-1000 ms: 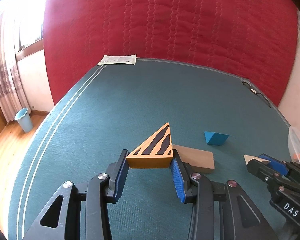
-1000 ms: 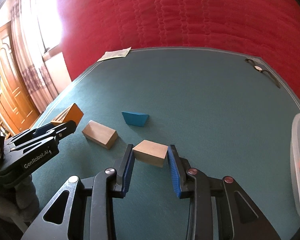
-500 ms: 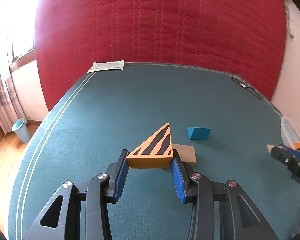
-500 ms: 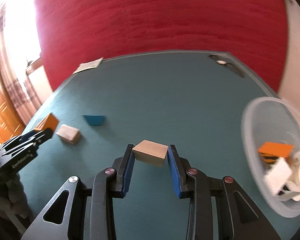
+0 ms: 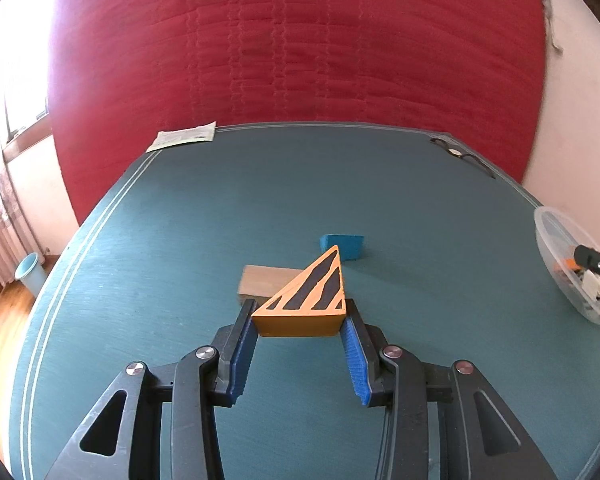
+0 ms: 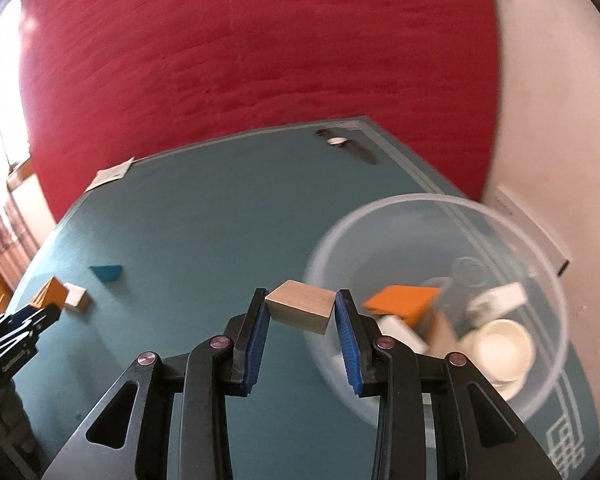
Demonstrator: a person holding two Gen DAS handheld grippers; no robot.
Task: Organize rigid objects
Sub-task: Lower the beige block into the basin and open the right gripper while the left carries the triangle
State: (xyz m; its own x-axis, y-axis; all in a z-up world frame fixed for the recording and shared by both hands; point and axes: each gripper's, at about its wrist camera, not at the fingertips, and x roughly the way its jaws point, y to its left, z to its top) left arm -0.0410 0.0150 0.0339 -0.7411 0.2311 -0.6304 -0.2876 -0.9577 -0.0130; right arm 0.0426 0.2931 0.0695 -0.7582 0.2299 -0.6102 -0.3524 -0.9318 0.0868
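My left gripper [image 5: 300, 320] is shut on an orange wedge with black stripes [image 5: 306, 300], held above the teal table [image 5: 180, 240]. A plain wooden block [image 5: 266, 280] lies just beyond it, and a blue block [image 5: 342, 245] lies farther back. My right gripper [image 6: 302, 310] is shut on a plain wooden block [image 6: 302, 306], held beside the left rim of a clear plastic bowl [image 6: 380, 220]. The bowl holds an orange block [image 6: 404, 302], white pieces and a white cup [image 6: 504, 346]. The bowl also shows at the right edge of the left wrist view [image 5: 552, 248].
A paper sheet [image 5: 182, 138] lies at the table's far left corner. Glasses [image 5: 460, 154] lie at the far right edge. A red quilted backdrop [image 5: 300, 40] stands behind the table. A blue bin [image 5: 30, 274] stands on the floor at the left.
My right gripper has carried its wooden block to the right, up to the bowl's rim. My left gripper has moved right with the striped wedge; the lying wooden block now sits to its left.
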